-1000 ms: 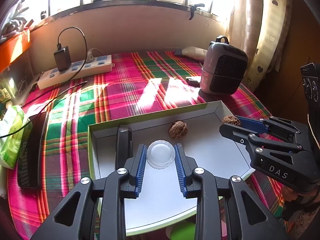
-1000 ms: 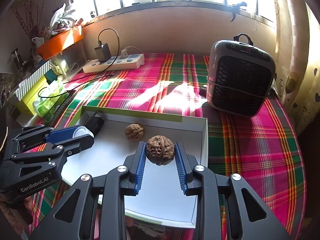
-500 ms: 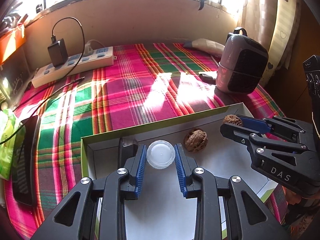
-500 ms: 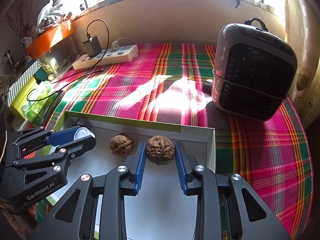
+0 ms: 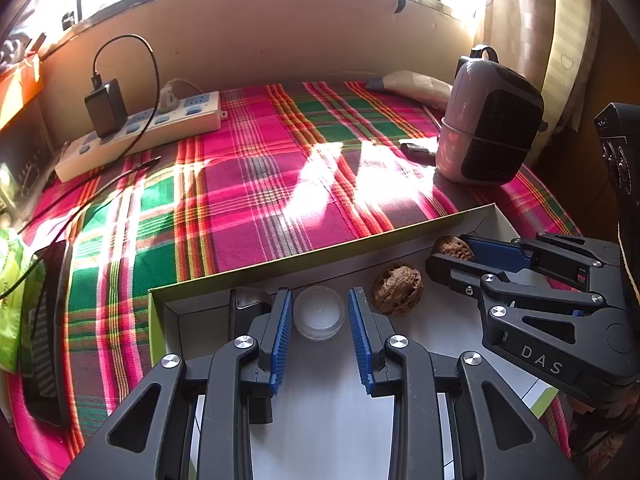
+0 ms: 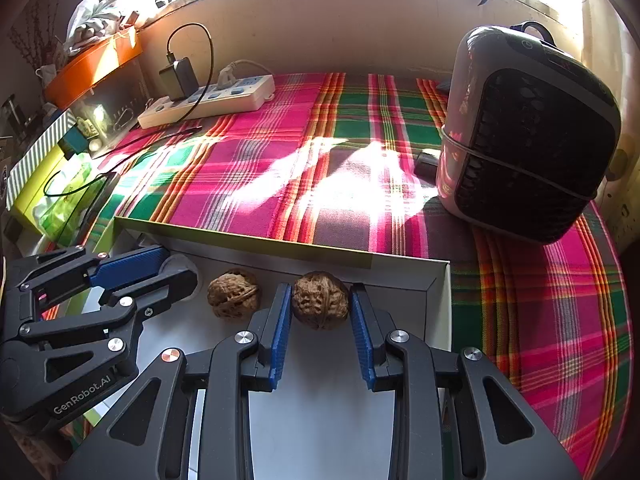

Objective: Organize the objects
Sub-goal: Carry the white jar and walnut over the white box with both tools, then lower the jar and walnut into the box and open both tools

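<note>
Left gripper (image 5: 318, 322) pinches the clear cap (image 5: 319, 312), right gripper (image 6: 320, 312) clamps a walnut (image 6: 320, 300); that round shell could squirt free.

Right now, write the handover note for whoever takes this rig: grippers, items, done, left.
Left gripper: shut on the clear round lid, low over the far left of the white box.
Right gripper: shut on a walnut, near the box's far right corner.
Second walnut lies loose on the box floor between the two grippers. A dark object sits in the box's left corner, too hidden to identify.
Done: both held items are inside the box's walls.
Left: probably set them down along the far wall and release both.
</note>
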`<state>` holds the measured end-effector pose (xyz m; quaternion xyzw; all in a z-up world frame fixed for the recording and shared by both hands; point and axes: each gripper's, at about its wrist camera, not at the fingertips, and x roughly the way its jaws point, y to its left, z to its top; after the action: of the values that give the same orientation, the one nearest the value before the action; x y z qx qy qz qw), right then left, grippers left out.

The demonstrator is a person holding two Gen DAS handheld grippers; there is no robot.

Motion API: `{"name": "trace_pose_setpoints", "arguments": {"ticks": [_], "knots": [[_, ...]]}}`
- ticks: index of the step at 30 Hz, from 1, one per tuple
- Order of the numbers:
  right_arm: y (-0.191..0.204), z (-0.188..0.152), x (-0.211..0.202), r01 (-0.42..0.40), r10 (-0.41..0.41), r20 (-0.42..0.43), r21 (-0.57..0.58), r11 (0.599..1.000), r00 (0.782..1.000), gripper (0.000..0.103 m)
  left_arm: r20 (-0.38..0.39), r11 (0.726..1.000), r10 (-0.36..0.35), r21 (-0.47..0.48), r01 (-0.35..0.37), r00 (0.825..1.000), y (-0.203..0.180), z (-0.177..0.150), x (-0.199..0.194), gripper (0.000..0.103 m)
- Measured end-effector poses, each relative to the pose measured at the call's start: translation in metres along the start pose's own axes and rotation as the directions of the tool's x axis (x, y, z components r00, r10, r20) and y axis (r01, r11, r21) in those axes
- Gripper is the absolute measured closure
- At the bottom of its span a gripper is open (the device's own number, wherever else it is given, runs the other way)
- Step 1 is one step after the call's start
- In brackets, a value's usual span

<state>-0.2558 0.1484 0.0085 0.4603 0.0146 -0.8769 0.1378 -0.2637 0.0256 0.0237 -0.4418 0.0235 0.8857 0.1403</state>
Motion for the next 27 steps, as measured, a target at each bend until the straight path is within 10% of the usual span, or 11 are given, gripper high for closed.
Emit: {"name": "trace_pose_setpoints", "arguments": {"ticks": [27], "knots": [[-0.0027, 0.0004, -0.002, 0.027, -0.027, 0.006, 0.027, 0.999, 1.0, 0.061, -0.01, 1.0, 0.013, -0.003, -0.013, 1.0, 0.0, -0.0027, -0.0022, 0.075]]}}
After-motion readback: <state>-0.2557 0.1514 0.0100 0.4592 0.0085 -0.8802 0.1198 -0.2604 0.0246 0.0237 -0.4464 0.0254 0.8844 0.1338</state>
